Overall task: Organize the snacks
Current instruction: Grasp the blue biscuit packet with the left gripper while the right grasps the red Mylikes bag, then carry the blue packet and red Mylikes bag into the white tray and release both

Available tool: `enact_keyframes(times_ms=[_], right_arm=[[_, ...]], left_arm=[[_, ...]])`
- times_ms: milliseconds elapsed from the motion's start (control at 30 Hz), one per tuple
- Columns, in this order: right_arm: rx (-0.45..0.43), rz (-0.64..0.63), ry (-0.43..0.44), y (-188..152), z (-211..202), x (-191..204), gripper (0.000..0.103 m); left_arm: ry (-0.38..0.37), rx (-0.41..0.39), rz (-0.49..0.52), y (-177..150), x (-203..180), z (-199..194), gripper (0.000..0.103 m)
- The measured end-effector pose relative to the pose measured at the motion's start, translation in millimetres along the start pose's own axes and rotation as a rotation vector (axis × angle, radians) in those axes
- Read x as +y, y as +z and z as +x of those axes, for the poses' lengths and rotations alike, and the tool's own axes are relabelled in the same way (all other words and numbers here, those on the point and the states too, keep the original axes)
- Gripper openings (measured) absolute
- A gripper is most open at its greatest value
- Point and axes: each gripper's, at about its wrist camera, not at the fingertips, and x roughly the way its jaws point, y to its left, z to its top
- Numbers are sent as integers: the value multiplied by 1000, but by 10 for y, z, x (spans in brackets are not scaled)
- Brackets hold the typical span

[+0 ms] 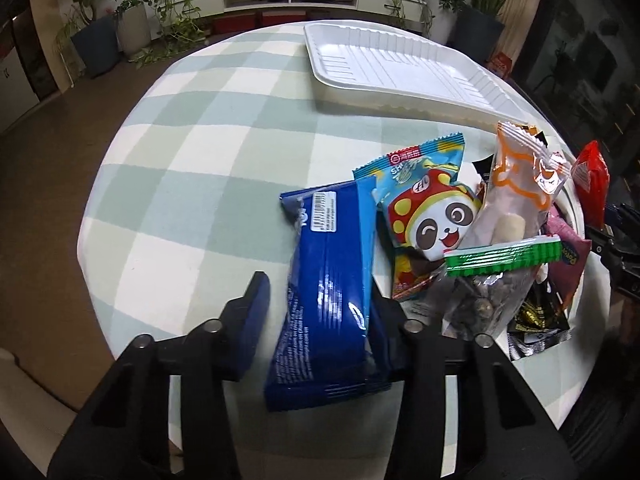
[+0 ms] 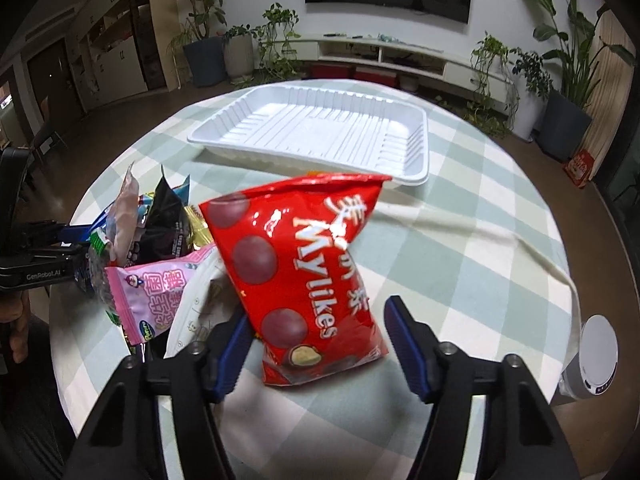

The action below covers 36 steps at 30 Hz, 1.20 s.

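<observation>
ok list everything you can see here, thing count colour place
tray: 1, white, far side of table, nothing in it
table cloth: 1, green and white check, covers round table
blue packet: 1, blue, between left tool's fingers
red bag: 1, red, between right tool's fingers
panda packet: 1, blue and red, in pile
pink packet: 1, pink, in pile
green-topped clear bag: 1, in pile
plants: several, green, by far wall
left tool: 1, black and blue
right tool: 1, black and blue
</observation>
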Motion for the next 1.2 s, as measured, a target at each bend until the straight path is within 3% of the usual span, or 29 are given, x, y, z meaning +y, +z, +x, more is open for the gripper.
enact_keyframes(times_ms=[33,300,367,433,867,1200], right_arm=[[0,-2,-4,0,11,1,62],[10,9,9,5,31,-30,51],[10,4,12,13,45,-34,39],[0,9,12,21,18,-42,37],[-43,80,41,-9,-215,-109,35],[-85,206,109,7,-420,-352,35]], left_arm=[[-1,-1,-1,-12,4,-5,32],[-35,6,8,6,7,12,29],[-44,7,15,14,-8,17,28],[-52,6,12,14,-19,10,28],[-96,-23,-1,-76,29,-142,27],[-179,-74,-27,-46,103,-480,27]])
